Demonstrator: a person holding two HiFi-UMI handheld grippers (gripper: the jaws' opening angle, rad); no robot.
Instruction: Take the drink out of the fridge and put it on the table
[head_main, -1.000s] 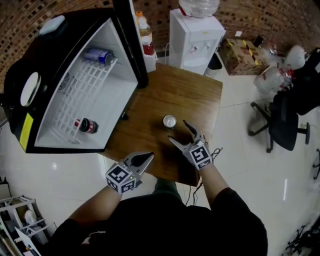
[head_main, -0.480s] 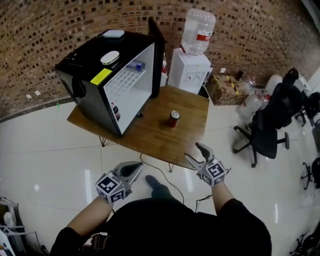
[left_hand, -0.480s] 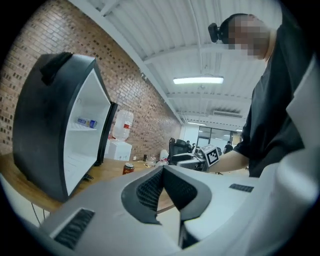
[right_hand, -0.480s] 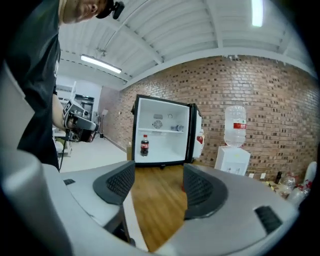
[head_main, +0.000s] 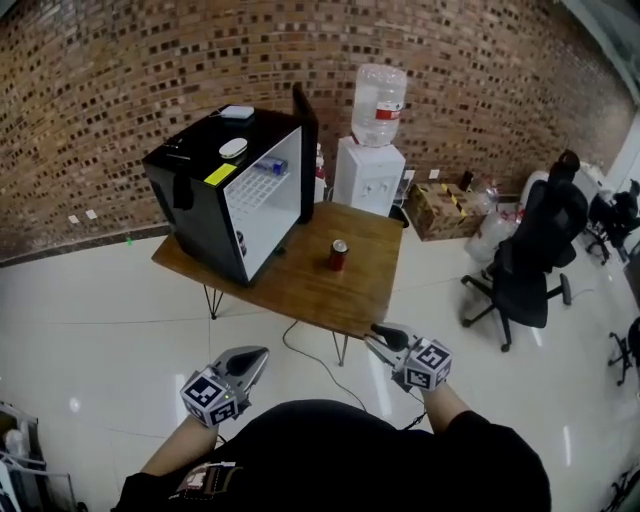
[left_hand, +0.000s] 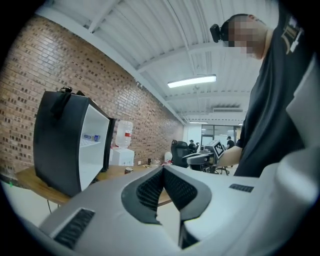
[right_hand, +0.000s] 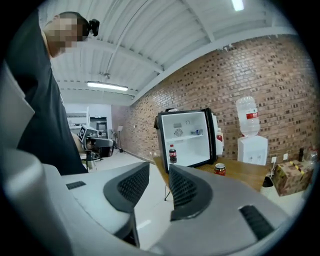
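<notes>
A red drink can (head_main: 339, 255) stands upright on the wooden table (head_main: 300, 288), right of the open black fridge (head_main: 200, 190). The right gripper view shows that can (right_hand: 219, 169) and a dark bottle (right_hand: 173, 154) standing inside the fridge (right_hand: 185, 137). Both grippers are held in the air well short of the table, over the white floor. My left gripper (head_main: 256, 354) is shut with nothing in it; its pads meet at the tip (left_hand: 163, 167). My right gripper (head_main: 378, 334) has just been closing. A narrow gap remains between its jaws (right_hand: 159, 167), with nothing in it.
A water dispenser (head_main: 372, 170) stands behind the table. A black office chair (head_main: 530, 265) and cardboard boxes (head_main: 440, 205) are to the right. A cable (head_main: 300, 345) trails on the floor below the table. A blue can (right_hand: 196, 132) lies on the fridge shelf.
The view has pulled far back from the table. Both grippers came off the tabletop and now hang over the floor. The right jaws have narrowed. The red can stays on the table.
</notes>
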